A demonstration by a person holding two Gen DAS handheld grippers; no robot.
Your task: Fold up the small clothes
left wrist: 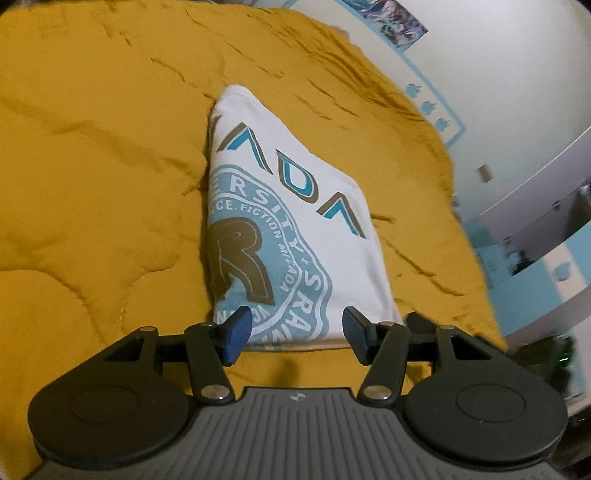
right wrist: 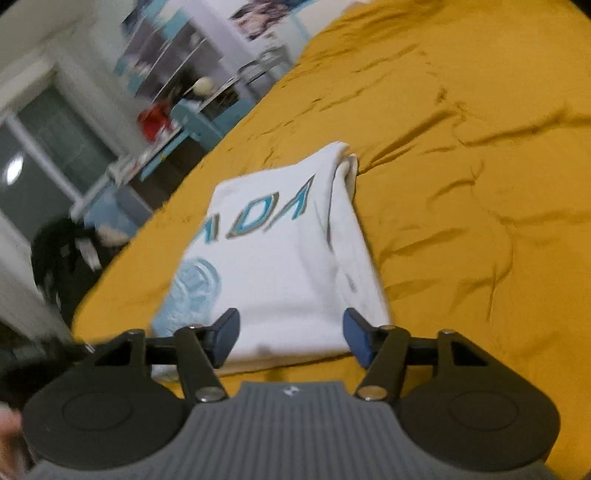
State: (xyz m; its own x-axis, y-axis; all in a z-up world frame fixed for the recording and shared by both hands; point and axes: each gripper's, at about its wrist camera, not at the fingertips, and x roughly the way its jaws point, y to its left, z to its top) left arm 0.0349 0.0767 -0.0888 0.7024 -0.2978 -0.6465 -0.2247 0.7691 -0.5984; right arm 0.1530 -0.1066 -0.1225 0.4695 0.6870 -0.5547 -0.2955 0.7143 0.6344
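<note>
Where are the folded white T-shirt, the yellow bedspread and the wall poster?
Folded white T-shirt [left wrist: 325,229]: left wrist view, bare white cloth by the lettering.
Yellow bedspread [left wrist: 110,166]: left wrist view, wrinkled open stretch.
Wall poster [left wrist: 391,18]: left wrist view, its printed face.

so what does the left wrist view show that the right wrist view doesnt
Only the left wrist view shows the round blue seal with the brown R sharply. Only the right wrist view shows the shirt's bunched far corner and a window. Both show the folded white shirt on the mustard bedspread, with open, empty left fingers and right fingers.
</note>
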